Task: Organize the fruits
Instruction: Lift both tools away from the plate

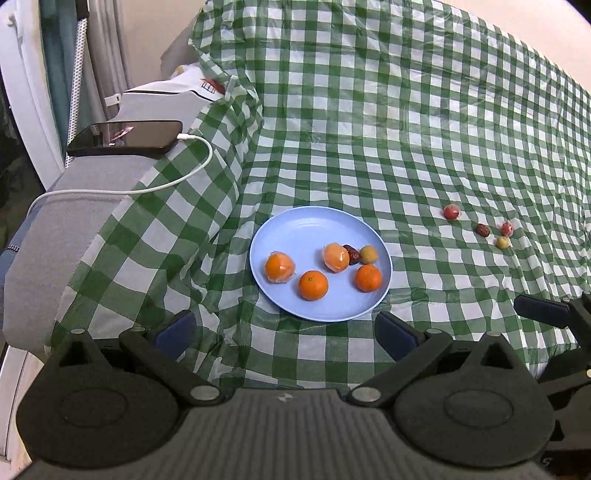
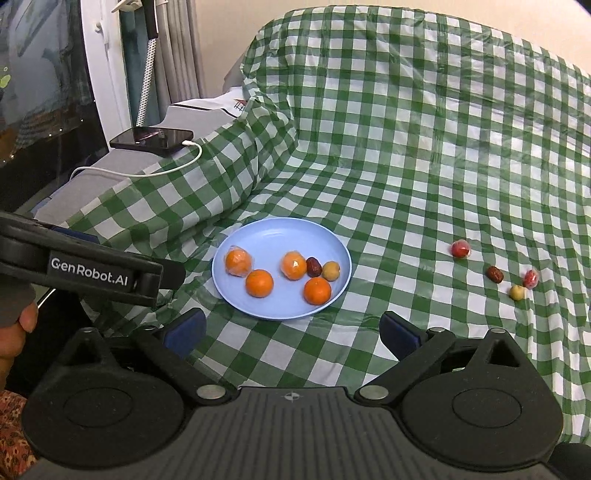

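"GenRobot.AI" stands in white letters on the black side of the left gripper, which reaches in from nine o'clock in the right wrist view. A small round crosshair mark sits on the ribbed grey body of the right gripper, toward six o'clock. A red-and-dark print on a white item at eleven o'clock is probably a drawing; unreadable.

A green-checked cloth drapes the furniture beneath a cream wall, curtains at left.
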